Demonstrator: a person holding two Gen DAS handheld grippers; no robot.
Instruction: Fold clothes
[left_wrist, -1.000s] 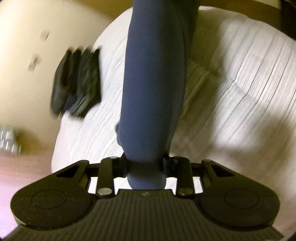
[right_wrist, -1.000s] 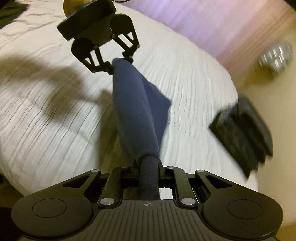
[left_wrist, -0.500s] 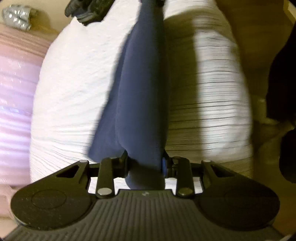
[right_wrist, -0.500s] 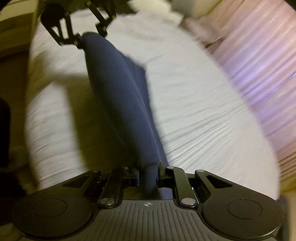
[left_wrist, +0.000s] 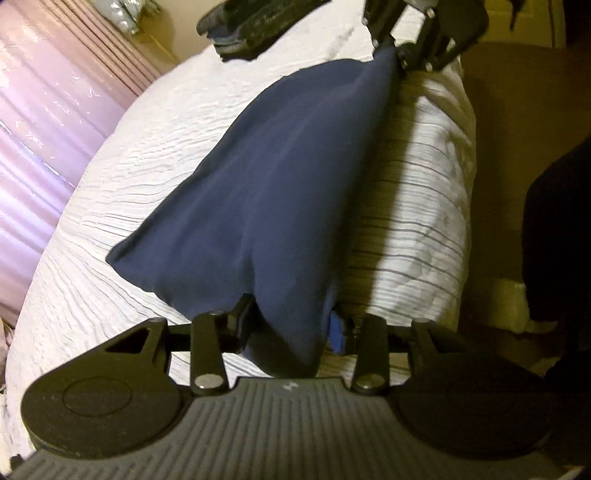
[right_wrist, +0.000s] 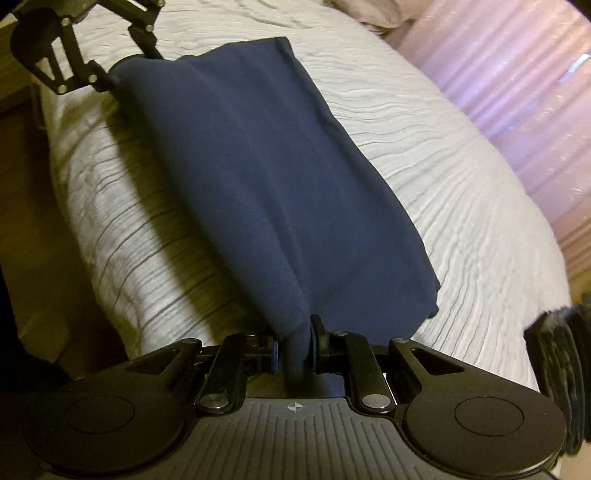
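Navy garment (left_wrist: 266, 192), doubled over, stretched along the bed (left_wrist: 122, 155) near its side edge, far half draped on the bedspread. Held taut by left tongs (left_wrist: 291, 325) and right tongs (right_wrist: 295, 347), each clamped on one end of the fold line, probably to keep the crease straight while lowering. Dark folded stack (left_wrist: 255, 22) beyond, toward the bed's corner.
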